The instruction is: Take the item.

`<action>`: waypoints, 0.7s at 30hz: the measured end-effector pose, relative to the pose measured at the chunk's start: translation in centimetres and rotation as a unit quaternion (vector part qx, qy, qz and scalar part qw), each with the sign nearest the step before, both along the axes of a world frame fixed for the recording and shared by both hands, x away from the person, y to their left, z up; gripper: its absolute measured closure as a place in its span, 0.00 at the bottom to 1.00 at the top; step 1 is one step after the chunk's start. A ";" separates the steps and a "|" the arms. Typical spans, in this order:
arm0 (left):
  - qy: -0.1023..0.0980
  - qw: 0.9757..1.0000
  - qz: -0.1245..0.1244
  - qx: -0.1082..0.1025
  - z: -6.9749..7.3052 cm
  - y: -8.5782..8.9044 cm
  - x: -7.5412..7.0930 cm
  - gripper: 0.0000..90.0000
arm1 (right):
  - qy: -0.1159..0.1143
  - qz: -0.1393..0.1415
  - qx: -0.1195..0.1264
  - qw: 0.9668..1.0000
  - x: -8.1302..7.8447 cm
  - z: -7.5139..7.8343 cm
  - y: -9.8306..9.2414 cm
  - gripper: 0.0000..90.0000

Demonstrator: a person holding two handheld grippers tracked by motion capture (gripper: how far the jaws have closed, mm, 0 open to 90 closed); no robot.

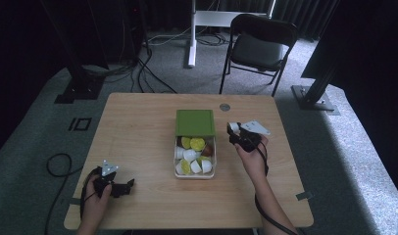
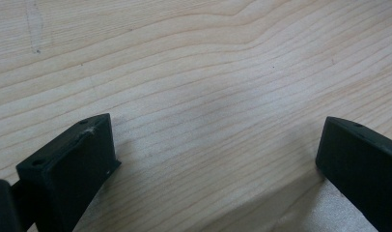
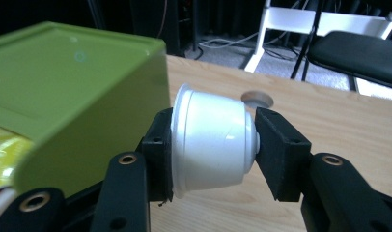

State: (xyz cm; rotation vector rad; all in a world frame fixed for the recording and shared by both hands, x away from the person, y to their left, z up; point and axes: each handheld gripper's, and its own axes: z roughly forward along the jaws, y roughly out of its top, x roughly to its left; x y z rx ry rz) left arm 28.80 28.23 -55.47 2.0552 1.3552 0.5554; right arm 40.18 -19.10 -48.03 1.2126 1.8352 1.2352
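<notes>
So the right gripper [image 3: 211,145] has its fingers [image 3: 281,154] pinching a white coffee pod [image 3: 211,142] sideways, one pad on the wide rim and the other on the small end. Just off to one side of those fingers sits the green lid [image 3: 73,96] of the clear box [image 1: 194,169], which holds more white and yellow-green pods [image 1: 193,155]. The pod hangs above the wooden counter [image 3: 329,116], right next to the box. The left gripper [image 2: 218,159] sits well apart, fingers [image 2: 73,164] spread wide over bare counter, nothing between them.
</notes>
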 end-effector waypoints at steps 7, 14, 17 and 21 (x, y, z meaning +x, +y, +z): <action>0.000 1.000 0.000 0.000 0.0 0.0 0.0 0.02 | 0.021 -0.011 -0.001 1.000 0.9 -2.3 -0.4 0.59; 0.000 1.000 0.000 0.000 0.0 0.0 0.0 0.02 | 0.047 -0.015 -0.006 0.999 1.5 -4.4 -0.5 0.59; 0.000 1.000 0.000 0.000 0.0 0.0 0.0 0.02 | 0.052 -0.015 -0.008 0.998 1.6 -5.0 -0.5 0.59; 0.000 1.000 0.000 -0.001 0.0 0.0 0.0 0.02 | 0.070 -0.017 -0.009 0.997 2.0 -6.2 -0.7 0.58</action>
